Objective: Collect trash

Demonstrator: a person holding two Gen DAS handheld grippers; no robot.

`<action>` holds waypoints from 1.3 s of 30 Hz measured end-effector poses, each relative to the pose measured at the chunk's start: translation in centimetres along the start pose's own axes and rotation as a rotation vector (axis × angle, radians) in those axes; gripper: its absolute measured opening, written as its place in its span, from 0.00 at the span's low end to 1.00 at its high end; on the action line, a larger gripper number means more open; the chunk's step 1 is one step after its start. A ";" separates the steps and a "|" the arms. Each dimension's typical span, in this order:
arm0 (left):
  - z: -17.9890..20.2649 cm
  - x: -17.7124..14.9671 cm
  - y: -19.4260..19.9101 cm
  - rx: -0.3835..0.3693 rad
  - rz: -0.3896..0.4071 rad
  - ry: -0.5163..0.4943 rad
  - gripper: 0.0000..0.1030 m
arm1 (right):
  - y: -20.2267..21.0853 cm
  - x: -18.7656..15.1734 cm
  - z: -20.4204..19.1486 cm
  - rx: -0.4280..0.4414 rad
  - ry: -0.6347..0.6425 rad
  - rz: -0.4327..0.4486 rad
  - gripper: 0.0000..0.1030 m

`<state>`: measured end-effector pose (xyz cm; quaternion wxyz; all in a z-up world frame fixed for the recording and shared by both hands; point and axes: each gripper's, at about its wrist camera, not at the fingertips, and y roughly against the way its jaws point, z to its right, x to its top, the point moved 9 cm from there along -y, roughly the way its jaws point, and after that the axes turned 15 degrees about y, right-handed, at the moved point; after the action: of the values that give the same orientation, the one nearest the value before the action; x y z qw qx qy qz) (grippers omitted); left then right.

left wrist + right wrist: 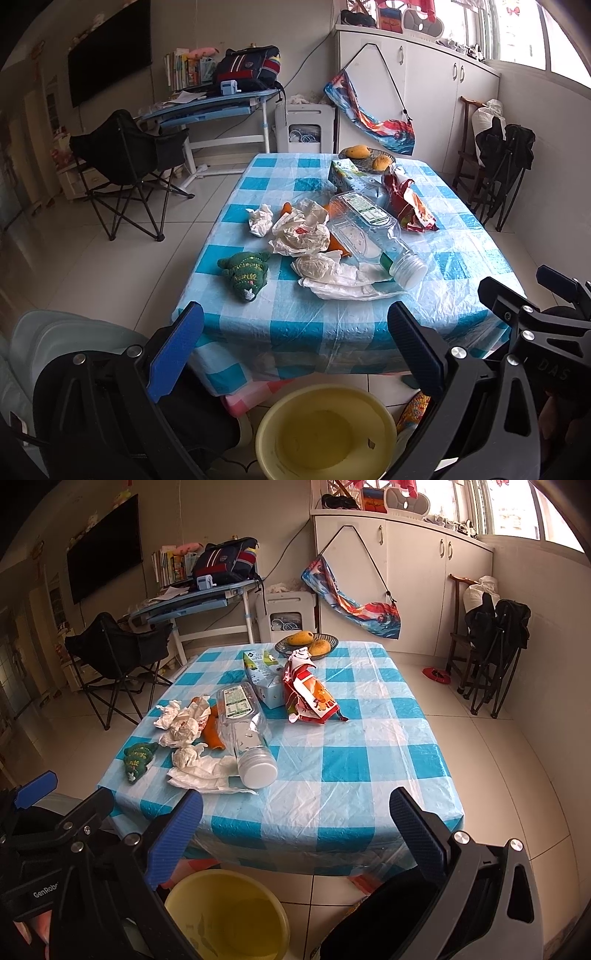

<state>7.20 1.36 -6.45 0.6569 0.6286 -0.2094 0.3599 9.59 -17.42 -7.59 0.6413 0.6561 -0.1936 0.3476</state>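
We start w/ the trash: it's all on the bench (369,716), none collected yet as far as we can judge. Clear plastic bottle (245,723) lies on its side, cap end twd us, resting over a flat white tissue sheet (207,775). Crumpled tissues (260,219) and a wadded plastic bag (301,230) sit just left of it, w/ orange peel (213,733) tucked btwn bag and bottle. Red snack wrapper (312,690) lies right of the bottle, a green carton (264,670) behind it.

The yellow bin (325,432) stands on the floor below the near bench edge and looks empty, so we reckon the whole job is left. Nearest grabs: tissue sheet and bottle.

Left tool (295,350) is spread wide, nothing btwn its pads. Right tool (295,834) likewise spread, empty. Both hover short of the bench edge, above the bin.

Prob. not trash: green knitted toy (245,275) near the left edge, fruit bowl w/ mangoes (306,642) at the far end.

Hard to tell: whether the bottle holds any liquid, whether the carton is empty, how much peel hides under the bag. Bin bottom is partly cut off in both views.
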 end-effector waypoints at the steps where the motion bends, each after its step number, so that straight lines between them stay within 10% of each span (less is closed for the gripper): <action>1: -0.1 0.1 0.0 -0.010 0.011 0.011 0.94 | -0.1 0.0 0.0 0.001 0.001 -0.002 0.94; 39: -3.8 1.3 -6.3 0.118 -0.044 0.030 0.94 | -4.8 -2.1 -4.6 0.128 0.078 -0.104 0.94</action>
<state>11.98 5.68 -10.26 0.6295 0.6653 -0.1639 0.3664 10.53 -12.86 -12.72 0.6223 0.6908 -0.1116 0.3509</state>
